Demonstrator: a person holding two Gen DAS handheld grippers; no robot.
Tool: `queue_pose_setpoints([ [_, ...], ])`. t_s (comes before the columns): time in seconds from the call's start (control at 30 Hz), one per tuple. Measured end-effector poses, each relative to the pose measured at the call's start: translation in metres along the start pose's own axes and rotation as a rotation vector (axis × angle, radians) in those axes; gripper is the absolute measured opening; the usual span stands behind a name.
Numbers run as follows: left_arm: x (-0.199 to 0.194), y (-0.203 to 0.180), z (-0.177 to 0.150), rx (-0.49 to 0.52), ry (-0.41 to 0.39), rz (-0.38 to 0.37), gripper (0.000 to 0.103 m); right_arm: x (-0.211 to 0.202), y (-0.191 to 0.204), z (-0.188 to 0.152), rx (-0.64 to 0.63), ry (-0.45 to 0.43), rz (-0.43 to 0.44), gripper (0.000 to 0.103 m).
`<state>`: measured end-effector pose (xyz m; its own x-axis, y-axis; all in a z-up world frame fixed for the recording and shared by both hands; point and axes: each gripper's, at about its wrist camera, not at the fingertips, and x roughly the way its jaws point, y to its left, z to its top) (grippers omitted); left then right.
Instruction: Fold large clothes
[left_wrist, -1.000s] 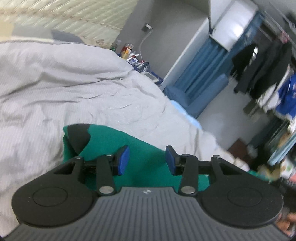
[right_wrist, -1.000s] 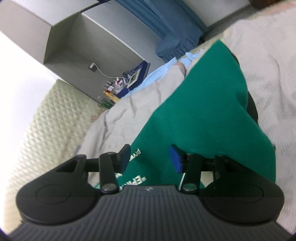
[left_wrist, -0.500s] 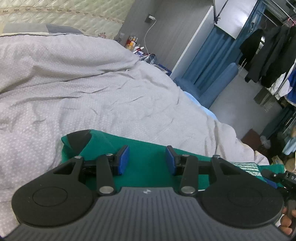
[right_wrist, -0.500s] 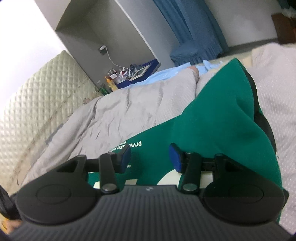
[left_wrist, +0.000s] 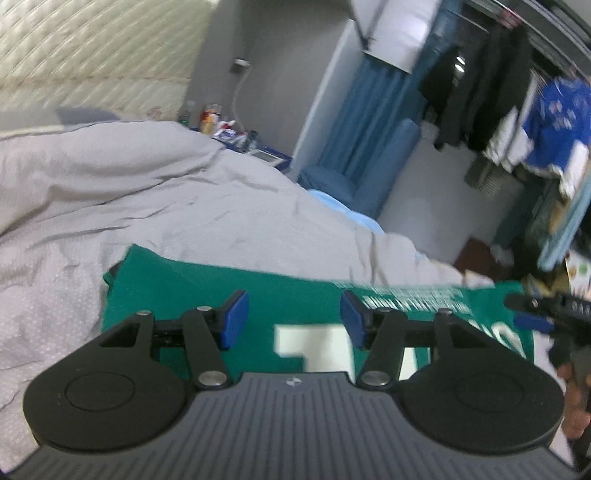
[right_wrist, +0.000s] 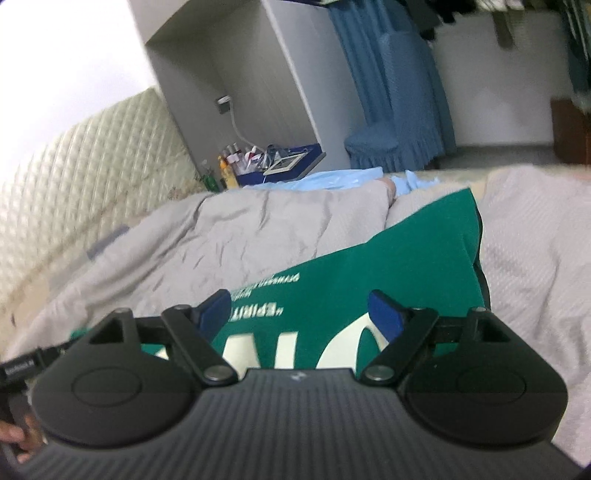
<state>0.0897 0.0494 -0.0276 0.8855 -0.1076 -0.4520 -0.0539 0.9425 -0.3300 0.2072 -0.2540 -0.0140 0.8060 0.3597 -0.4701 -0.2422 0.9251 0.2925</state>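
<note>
A green shirt with white lettering (left_wrist: 288, 295) lies spread on the grey bed cover (left_wrist: 166, 206); it also shows in the right wrist view (right_wrist: 388, 266). My left gripper (left_wrist: 293, 319) is open and empty above the shirt's left part. My right gripper (right_wrist: 299, 314) is open and empty above the shirt's printed middle. The right gripper's tip shows at the right edge of the left wrist view (left_wrist: 543, 317).
A quilted headboard (left_wrist: 92, 55) stands behind the bed. A bedside table with bottles (right_wrist: 258, 162) stands by the wall. A blue chair (left_wrist: 362, 177) and hanging clothes (left_wrist: 517, 110) are beyond the bed. A light blue cloth (right_wrist: 332, 177) lies at the bed's far edge.
Both grippers have pulled back and up. More of the shirt's white print has come into view. The jaws stay open.
</note>
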Motion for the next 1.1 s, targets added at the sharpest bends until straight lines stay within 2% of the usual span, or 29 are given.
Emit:
queue_pose_setpoints([
  [0.13, -0.006, -0.024, -0.011, 0.098, 0.010, -0.031, 0.061, -0.001, 0.019, -0.012, -0.045, 0.018, 0.033, 0.083],
  [0.27, -0.006, -0.043, -0.021, 0.185, 0.014, -0.051, 0.061, 0.010, 0.035, -0.031, -0.010, 0.061, 0.077, 0.083],
  [0.37, 0.001, -0.049, -0.028, 0.217, 0.034, -0.033, 0.062, 0.018, 0.059, -0.044, -0.178, 0.057, 0.014, 0.085],
  [0.43, 0.008, -0.049, -0.031, 0.220, 0.057, -0.024, 0.062, 0.023, 0.067, -0.049, -0.236, 0.061, -0.011, 0.085],
  [0.67, 0.035, -0.046, -0.040, 0.205, 0.098, 0.000, 0.064, 0.046, 0.067, -0.053, -0.267, 0.086, -0.028, 0.087],
  [0.87, 0.057, -0.045, -0.039, 0.212, 0.103, 0.007, 0.066, 0.064, 0.066, -0.056, -0.298, 0.086, -0.032, 0.091],
  [1.0, 0.051, -0.043, -0.039, 0.189, 0.081, -0.010, 0.067, 0.063, 0.064, -0.055, -0.277, 0.075, -0.020, 0.092],
  [1.1, 0.035, -0.043, -0.039, 0.154, 0.061, -0.030, 0.073, 0.057, 0.063, -0.055, -0.256, 0.061, -0.011, 0.092],
])
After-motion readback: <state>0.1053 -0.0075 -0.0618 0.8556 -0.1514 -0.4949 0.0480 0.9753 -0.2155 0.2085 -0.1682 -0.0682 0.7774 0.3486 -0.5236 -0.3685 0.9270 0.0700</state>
